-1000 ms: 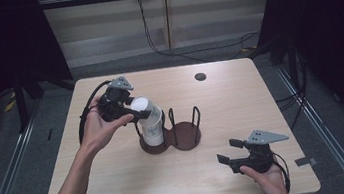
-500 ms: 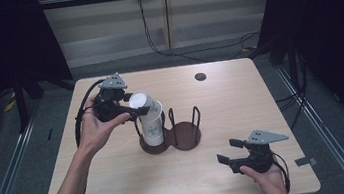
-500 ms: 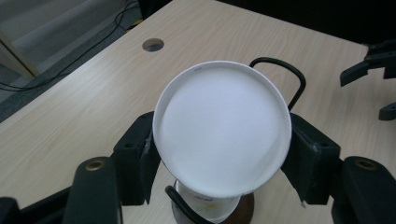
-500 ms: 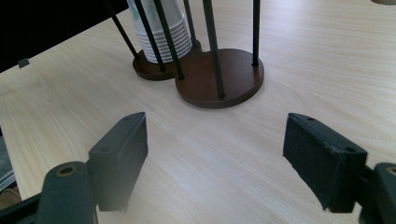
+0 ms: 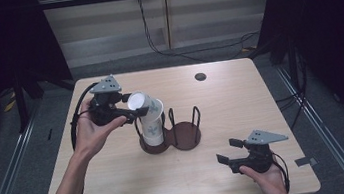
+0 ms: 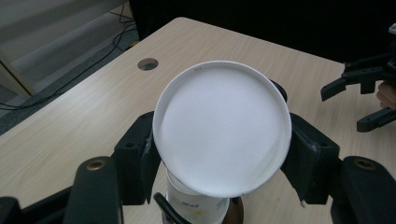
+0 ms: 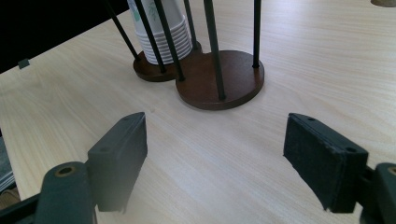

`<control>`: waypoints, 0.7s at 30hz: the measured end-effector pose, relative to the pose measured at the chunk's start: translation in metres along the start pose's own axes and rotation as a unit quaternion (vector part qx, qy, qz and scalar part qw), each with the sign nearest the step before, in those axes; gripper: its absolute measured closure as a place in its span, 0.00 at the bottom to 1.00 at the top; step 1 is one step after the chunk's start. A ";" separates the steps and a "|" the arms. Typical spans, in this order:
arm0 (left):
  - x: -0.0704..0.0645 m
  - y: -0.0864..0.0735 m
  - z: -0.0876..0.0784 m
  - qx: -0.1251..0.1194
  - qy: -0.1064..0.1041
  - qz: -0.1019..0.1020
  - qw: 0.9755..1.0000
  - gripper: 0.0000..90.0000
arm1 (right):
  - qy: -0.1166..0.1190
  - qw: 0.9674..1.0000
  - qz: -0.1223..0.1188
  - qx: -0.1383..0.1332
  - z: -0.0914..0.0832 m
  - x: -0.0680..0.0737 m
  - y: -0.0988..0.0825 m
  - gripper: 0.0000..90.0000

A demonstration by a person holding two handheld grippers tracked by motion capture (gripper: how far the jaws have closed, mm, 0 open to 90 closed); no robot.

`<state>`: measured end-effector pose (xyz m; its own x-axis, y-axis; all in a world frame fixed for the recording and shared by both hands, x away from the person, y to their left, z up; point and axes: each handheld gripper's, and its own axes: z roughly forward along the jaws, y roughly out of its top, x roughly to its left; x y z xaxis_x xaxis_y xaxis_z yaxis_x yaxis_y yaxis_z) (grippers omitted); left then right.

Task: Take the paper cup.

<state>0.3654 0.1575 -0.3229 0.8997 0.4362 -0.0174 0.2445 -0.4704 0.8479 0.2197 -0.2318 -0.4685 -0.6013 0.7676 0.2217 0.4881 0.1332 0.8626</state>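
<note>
The left tongs point(image 5: 134, 109) clamp a tilted paper cup point(image 5: 141, 104) above the cup stack point(image 5: 153, 129); the right tongs point(image 5: 228, 152), jaws apart and just widened, hold nothing above the worktop point(image 5: 241, 98).

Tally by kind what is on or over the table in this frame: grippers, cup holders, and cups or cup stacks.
Grippers: 2, left gripper and right gripper
Cup holders: 1, wire cup holder with two wooden bases
Held cups: 1, white paper cup
Cup stacks: 1, cup stack in the holder; how many cups it has cannot be told
Total: 5

No readable text; small print on cup stack point(image 6: 198, 205) too blurred.
</note>
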 end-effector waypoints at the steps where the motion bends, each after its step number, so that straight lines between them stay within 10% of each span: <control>1: 0.000 -0.001 -0.001 -0.006 -0.007 -0.004 1.000 0.40 | 0.000 1.000 0.000 0.000 0.000 0.000 0.000 0.24; 21: -0.017 -0.014 -0.017 -0.044 -0.055 -0.014 0.997 0.40 | 0.000 1.000 0.000 0.003 0.001 0.002 0.000 0.23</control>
<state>0.3406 0.1697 -0.3257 0.9282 0.3593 -0.0964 0.2425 -0.3878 0.8893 0.2193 -0.2300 -0.4687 -0.6020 0.7671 0.2216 0.4915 0.1373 0.8600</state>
